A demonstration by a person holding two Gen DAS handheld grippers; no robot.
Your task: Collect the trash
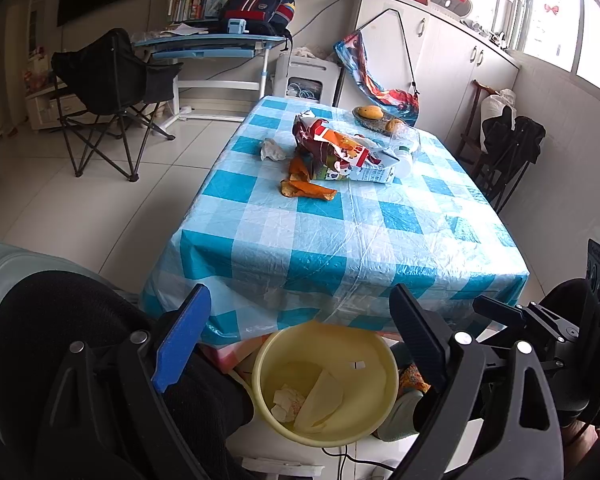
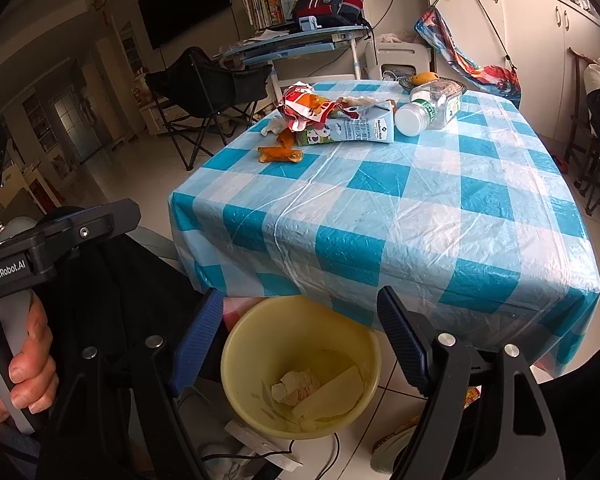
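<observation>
Two tools spread, empty | bin point(image 1: 325, 380) below | table point(image 1: 340, 240) edge ahead | carton point(image 2: 340, 130), peel point(image 2: 280, 155) beyond

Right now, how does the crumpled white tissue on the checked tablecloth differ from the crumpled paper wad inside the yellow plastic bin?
The tissue on the tablecloth lies on the table, uncollected; the paper wad in the bin is already binned. The tissue lies alone; the wad rests against a pale sheet. Both are crumpled and whitish.

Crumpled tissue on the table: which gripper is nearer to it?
Left, narrowly. The left gripper hovers over the bin, tissue ahead; the right gripper is alongside, farther right.
</observation>
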